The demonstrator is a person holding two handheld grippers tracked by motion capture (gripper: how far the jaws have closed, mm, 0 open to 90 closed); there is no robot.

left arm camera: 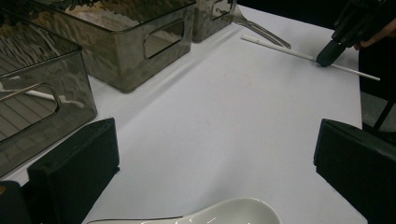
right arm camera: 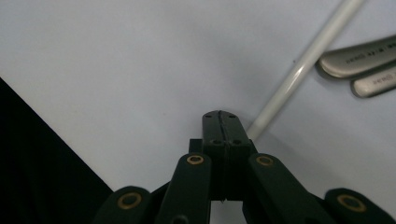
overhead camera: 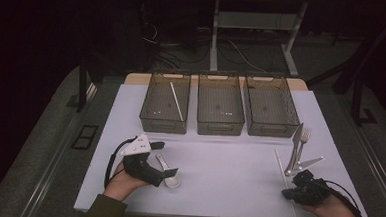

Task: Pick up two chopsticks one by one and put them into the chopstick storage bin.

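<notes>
Glossy white ceramic spoon (overhead camera: 169, 173) between parted left tongs (overhead camera: 164, 159); right tongs (overhead camera: 291, 186) pressed together.

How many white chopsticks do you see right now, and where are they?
2. One chopstick lies diagonally inside the left bin. The other chopstick lies on the table, with the shut right gripper on it.

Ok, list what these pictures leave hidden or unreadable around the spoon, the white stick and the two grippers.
- White spoon: left gripper view's bottom edge cuts it off.
- White stick: in the right gripper view the shut right gripper hides its near end, so whether the jaws pinch it cannot be told.
- Engraved cutlery handles: lettering too small to read.
- Left gripper: in the high view, contact with the spoon is too small to settle.
</notes>
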